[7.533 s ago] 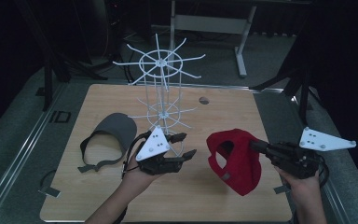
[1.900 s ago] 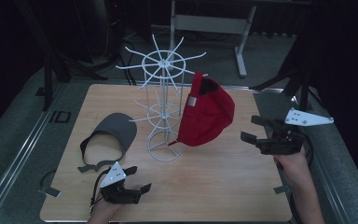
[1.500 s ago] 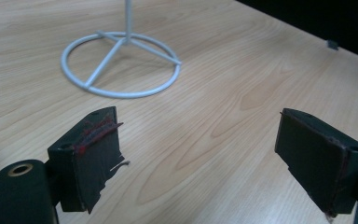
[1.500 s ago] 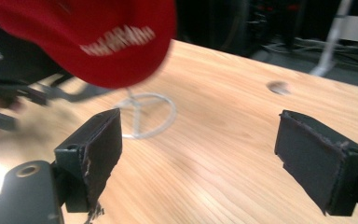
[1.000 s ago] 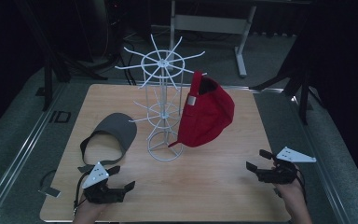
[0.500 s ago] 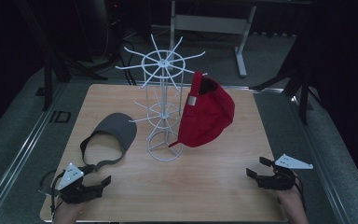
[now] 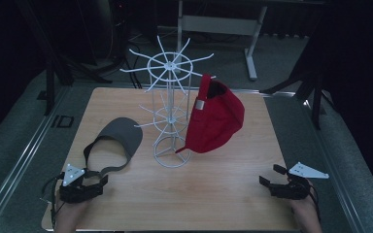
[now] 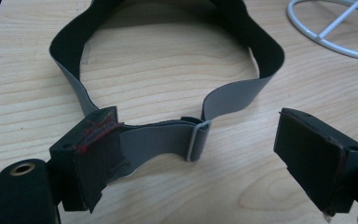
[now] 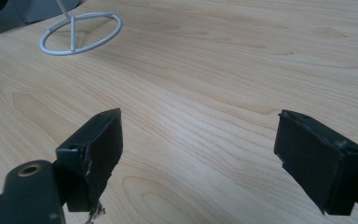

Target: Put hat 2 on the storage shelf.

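A red cap hangs on the right side of a white wire rack at the table's middle. A grey visor lies flat to the rack's left, its strap loop toward me. My left gripper rests open at the front left. In the left gripper view the visor strap lies between the spread jaws of the left gripper, with its end against the left jaw. My right gripper sits open at the front right. The right gripper has bare wood between its jaws.
The rack's round base ring stands on the wooden table. Dark floor and metal stand legs lie beyond the far edge. A rail runs along the table's left side.
The red cap, once on the table in my right gripper, now hangs on the rack. Both grippers drew back to the front edge; the left one slid left behind the visor strap.
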The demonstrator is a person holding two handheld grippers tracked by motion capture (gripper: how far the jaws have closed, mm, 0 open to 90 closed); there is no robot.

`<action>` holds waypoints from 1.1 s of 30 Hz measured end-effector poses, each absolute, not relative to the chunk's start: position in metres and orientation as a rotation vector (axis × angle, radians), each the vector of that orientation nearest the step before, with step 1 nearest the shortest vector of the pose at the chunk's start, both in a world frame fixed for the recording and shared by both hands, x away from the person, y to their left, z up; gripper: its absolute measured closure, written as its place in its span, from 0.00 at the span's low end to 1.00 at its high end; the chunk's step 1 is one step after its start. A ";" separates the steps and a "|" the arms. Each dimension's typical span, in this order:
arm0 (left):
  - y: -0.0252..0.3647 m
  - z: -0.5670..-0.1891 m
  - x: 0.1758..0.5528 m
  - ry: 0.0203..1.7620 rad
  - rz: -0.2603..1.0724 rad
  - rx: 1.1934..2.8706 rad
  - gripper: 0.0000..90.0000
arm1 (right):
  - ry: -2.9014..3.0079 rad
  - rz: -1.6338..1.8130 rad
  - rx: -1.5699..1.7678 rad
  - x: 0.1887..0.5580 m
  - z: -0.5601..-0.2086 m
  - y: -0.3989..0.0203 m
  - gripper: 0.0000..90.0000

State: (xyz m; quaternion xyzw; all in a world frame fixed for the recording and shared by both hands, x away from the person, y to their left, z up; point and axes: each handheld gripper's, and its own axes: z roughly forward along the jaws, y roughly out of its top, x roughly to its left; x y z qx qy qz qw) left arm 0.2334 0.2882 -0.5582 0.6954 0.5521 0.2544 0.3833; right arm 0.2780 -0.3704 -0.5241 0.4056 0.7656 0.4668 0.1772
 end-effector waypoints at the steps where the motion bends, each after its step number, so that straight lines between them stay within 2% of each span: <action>1: 0.288 -0.559 0.235 1.422 0.648 1.765 0.17 | 2.165 1.327 1.150 0.278 -0.524 -0.371 0.17; 12: 0.283 -0.563 0.258 1.481 0.658 1.826 0.17 | 2.165 1.323 1.149 0.278 -0.525 -0.371 0.17; 14: 0.282 -0.563 0.259 1.492 0.669 1.846 0.19 | 2.166 1.322 1.149 0.278 -0.525 -0.371 0.17; 16: 0.279 -0.564 0.262 1.493 0.668 1.871 0.27 | 2.162 1.320 1.153 0.277 -0.525 -0.372 0.17; 18: 0.277 -0.565 0.262 1.479 0.670 1.904 0.28 | 2.161 1.319 1.153 0.277 -0.525 -0.372 0.17; 19: 0.277 -0.565 0.262 1.479 0.670 1.904 0.40 | 2.163 1.316 1.155 0.277 -0.526 -0.373 0.17; 22: 0.277 -0.565 0.262 1.462 0.651 1.903 0.53 | 2.168 1.315 1.156 0.277 -0.527 -0.372 0.17; 28: 0.278 -0.565 0.259 1.454 0.650 1.889 0.89 | 2.176 1.315 1.159 0.277 -0.527 -0.371 0.17; 33: 0.279 -0.561 0.256 1.411 0.667 1.893 0.94 | 2.173 1.326 1.163 0.277 -0.526 -0.373 0.17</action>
